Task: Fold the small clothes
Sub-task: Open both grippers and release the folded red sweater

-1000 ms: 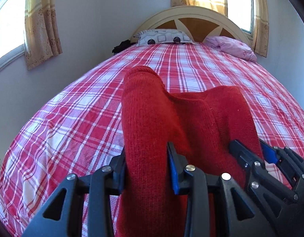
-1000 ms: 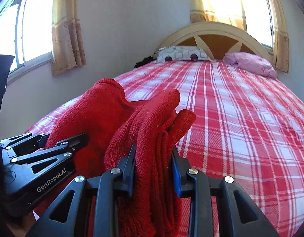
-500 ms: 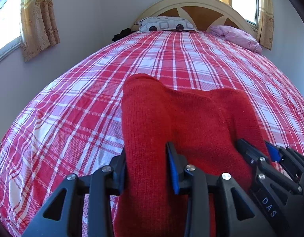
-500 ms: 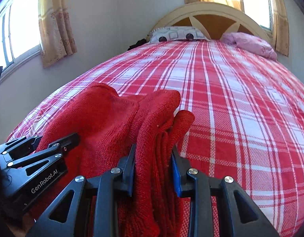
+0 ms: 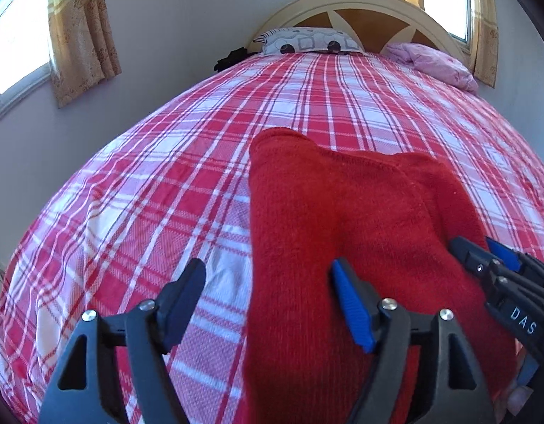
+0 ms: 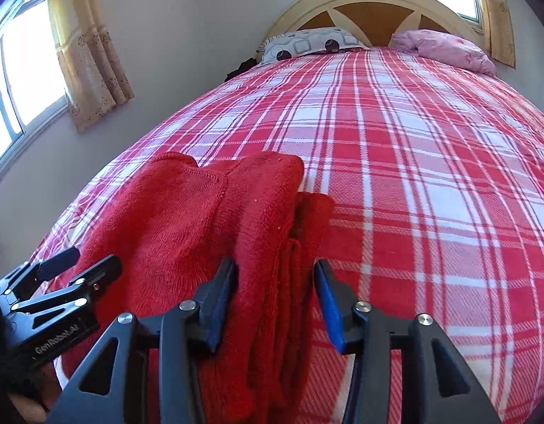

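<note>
A red knitted garment, folded into layers, lies on the red and white plaid bed. My left gripper is open, its jaws spread around the garment's left edge; the cloth lies between them, untouched by the left jaw. My right gripper is open too, its jaws standing around the folded right edge of the garment. Each gripper shows in the other's view: the right one at the lower right, the left one at the lower left.
A wooden headboard stands at the far end, with a patterned pillow and a pink pillow. A dark item lies by the wall. Curtained windows sit at left and behind the bed.
Both grippers have opened and let go of the red garment, which has come down to rest on the bed. Both have lowered with it.
</note>
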